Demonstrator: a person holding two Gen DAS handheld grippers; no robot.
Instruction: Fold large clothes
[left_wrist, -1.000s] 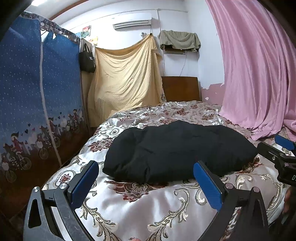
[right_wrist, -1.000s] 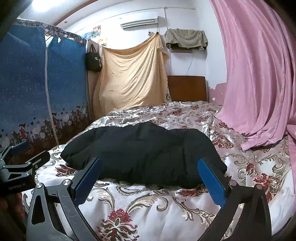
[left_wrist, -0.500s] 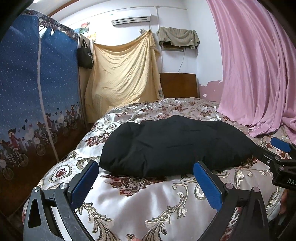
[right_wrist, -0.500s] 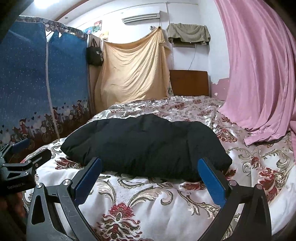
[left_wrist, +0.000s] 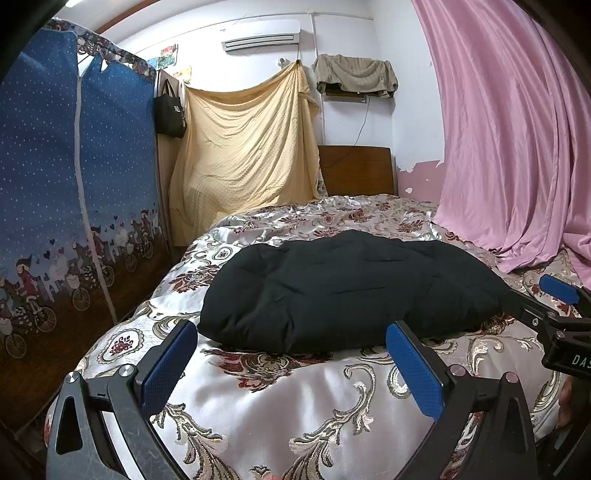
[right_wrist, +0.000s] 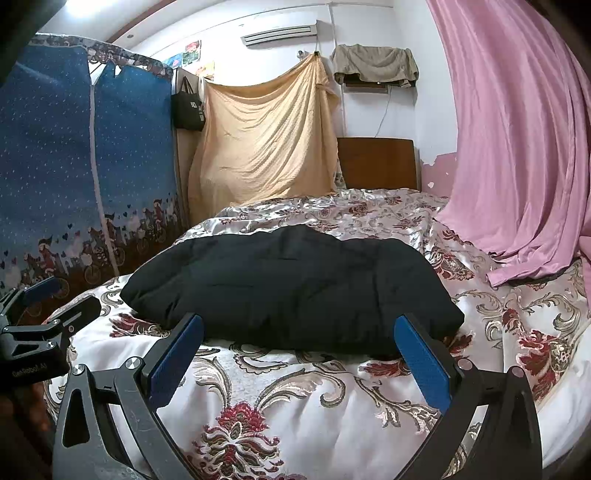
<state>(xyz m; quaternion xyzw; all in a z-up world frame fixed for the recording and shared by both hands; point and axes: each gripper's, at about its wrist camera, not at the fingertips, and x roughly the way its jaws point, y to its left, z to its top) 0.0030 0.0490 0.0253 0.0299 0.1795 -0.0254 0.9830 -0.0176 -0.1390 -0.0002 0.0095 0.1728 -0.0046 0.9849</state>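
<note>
The bed (left_wrist: 295, 406) runs off the bottom edge. The garment (right_wrist: 295, 288) hides its own far side. The bag's (left_wrist: 170, 114) print is unreadable.

Bed (left_wrist: 295, 398): covered by a shiny silver bedspread (right_wrist: 295, 406) with dark red flowers and gold scrolls, spreading ahead of both grippers.
Black padded garment (left_wrist: 347, 291): lies directly on the bedspread, bunched in a puffy mound, just beyond the fingertips.
Pink curtain (right_wrist: 532, 258): its hem rests on the bed's far right side.
</note>
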